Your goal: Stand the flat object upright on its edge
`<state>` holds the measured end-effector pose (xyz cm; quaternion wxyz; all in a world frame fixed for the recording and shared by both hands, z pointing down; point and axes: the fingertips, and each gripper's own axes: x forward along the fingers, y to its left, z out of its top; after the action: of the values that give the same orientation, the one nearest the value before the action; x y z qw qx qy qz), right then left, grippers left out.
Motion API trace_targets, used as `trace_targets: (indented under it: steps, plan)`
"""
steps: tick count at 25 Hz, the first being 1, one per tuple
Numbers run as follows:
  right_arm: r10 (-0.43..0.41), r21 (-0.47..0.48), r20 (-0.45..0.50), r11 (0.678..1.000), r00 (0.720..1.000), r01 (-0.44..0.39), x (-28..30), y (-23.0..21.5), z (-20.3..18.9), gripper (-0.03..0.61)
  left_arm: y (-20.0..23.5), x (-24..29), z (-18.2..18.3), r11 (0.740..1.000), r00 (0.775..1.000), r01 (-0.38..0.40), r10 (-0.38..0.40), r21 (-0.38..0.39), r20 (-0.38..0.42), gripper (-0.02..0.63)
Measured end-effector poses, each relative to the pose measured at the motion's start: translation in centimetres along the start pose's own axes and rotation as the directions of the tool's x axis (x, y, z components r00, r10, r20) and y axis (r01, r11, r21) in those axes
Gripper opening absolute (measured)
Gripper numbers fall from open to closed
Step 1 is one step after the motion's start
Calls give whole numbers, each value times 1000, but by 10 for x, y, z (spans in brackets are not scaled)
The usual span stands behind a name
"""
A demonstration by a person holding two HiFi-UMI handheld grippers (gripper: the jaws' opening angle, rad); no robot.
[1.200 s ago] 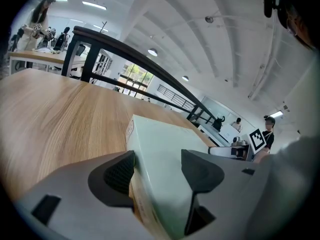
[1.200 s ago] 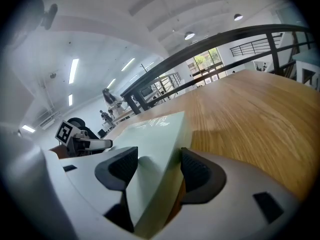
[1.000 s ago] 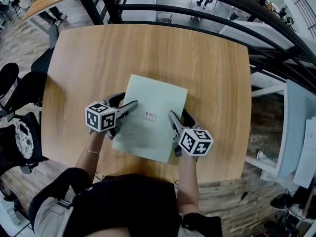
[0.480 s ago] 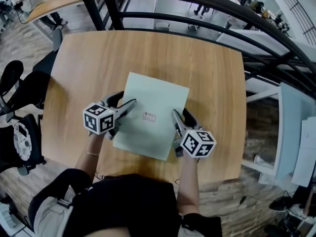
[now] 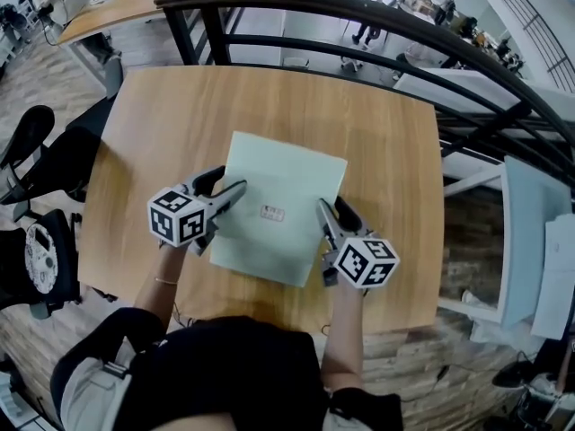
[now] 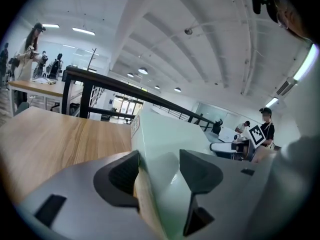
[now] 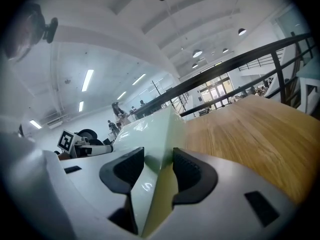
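A flat pale green board (image 5: 283,187) with a small label (image 5: 272,212) lies slanted over the wooden table (image 5: 377,133). My left gripper (image 5: 232,180) straddles its left edge. In the left gripper view the board (image 6: 160,134) runs between the pads of this gripper (image 6: 159,171); the jaws have just been closing but still stand wide, with a little room at the upper pad. My right gripper (image 5: 332,209) holds the right edge. Its jaws have also just been closing, and in the right gripper view both pads of this gripper (image 7: 158,166) press on the board (image 7: 155,129).
A black metal railing (image 5: 359,25) curves past the table's far side. Black office chairs (image 5: 36,151) stand off the left edge. A white shelf unit (image 5: 530,241) is at the right, below floor level. People stand far off in the hall (image 7: 117,111).
Both grippers have come up towards the camera, still at the board's two side edges. The right jaws have narrowed onto the board.
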<state>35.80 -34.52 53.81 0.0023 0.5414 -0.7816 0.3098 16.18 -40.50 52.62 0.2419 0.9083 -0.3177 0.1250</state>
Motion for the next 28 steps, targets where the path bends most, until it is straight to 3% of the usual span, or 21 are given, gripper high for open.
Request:
trace_targets:
  steps: [28]
  plan:
    - [44, -175, 131, 984, 990, -21, 13, 16, 107, 176, -7, 4, 102, 988, 984, -71, 47, 134, 170, 264]
